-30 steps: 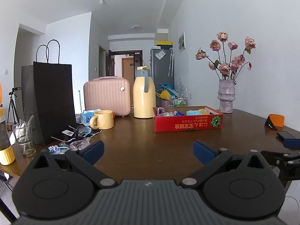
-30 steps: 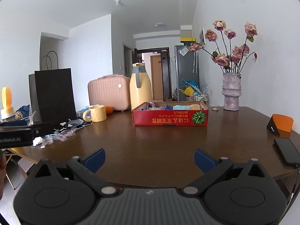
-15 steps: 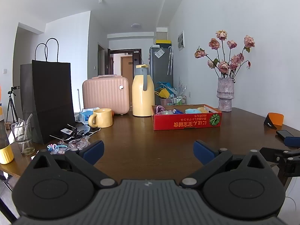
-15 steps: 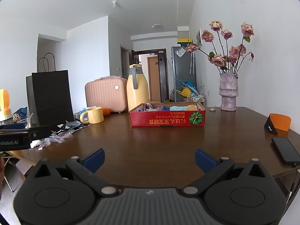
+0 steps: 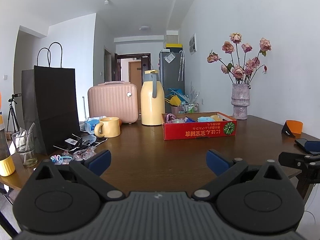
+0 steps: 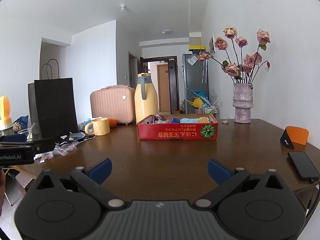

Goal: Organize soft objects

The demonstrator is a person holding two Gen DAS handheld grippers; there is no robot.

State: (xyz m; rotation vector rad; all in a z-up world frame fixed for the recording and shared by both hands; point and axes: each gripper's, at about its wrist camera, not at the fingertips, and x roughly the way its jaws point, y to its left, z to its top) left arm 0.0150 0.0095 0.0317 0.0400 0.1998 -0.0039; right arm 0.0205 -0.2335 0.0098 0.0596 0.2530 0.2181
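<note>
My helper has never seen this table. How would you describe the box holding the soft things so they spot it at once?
Start at the tall yellow jug at the back of the brown table. Just in front and to its right sits a shallow open cardboard box. It is the only red thing there, with upside-down yellow lettering and a green pumpkin picture on its front.
</note>
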